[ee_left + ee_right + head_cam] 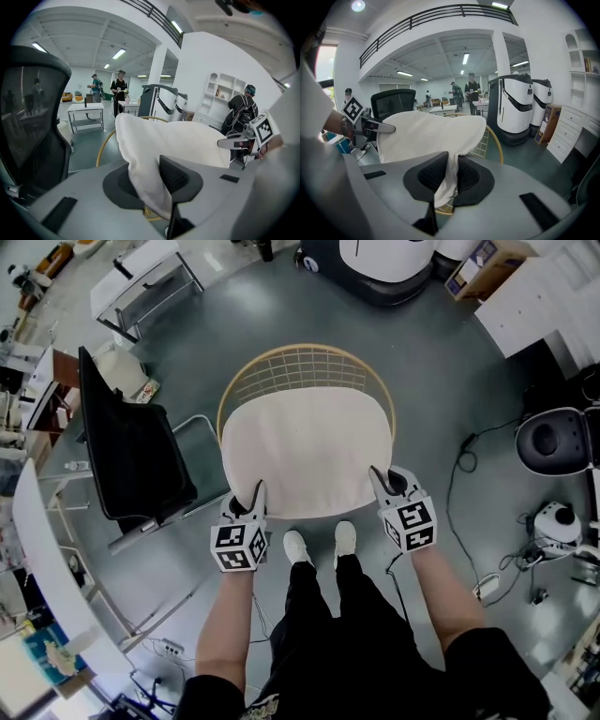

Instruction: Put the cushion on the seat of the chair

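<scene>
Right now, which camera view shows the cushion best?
The head view: the whole cushion shows, held over the wire chair. Each gripper view shows only one corner pinched between its jaws and part of the top.

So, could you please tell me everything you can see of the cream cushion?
The cream fabric cushion is a thin, soft pad, roughly square with rounded corners, plain and lightly creased. It is spread out over the gold wire chair and hides the seat; whether it already rests on the seat cannot be told. Its two near corners are pinched, one in the jaws of the left gripper, the other in those of the right gripper, and the cloth bunches there.
</scene>
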### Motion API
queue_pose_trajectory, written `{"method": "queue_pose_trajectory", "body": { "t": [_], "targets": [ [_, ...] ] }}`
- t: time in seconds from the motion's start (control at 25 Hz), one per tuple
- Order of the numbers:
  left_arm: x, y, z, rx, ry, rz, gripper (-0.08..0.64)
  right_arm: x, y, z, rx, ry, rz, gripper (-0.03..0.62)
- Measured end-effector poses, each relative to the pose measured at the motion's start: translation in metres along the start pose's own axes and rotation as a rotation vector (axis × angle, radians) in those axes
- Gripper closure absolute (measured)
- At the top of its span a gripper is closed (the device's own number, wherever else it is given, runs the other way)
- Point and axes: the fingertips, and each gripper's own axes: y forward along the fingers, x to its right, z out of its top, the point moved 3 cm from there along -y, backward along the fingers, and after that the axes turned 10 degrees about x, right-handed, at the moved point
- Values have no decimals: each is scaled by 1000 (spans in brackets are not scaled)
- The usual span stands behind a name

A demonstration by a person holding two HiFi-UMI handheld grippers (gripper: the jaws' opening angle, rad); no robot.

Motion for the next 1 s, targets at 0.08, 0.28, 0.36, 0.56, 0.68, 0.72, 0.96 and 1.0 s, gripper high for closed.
{"method": "queue_pose_trajectory", "body": {
  "t": [0.08,0.28,0.36,0.56,0.68,0.72,0.96,1.0],
  "targets": [
    [-7,7,-16,-17,-9,-8,449,-2,8,-15,-15,4,-9,548],
    [-19,34,-54,-57,-26,-5,449,3,33,-53,-55,20,-26,548],
    [-18,48,-71,-73,-31,-4,449,11,42,-72,-71,28,-33,548],
    [-33,73,-102,-94,-35,-7,448,17,72,-106,-100,35,-51,548],
    [-39,91,-125,-113,-25,-14,445,25,88,-133,-123,41,-61,548],
    [-40,97,-133,-122,-21,-15,445,27,93,-142,-131,42,-64,548],
    [-53,125,-180,-176,-34,-23,437,38,120,-190,-176,51,-79,545],
    [-55,129,-187,-184,-36,-24,436,40,125,-197,-183,52,-80,545]
  ]
}}
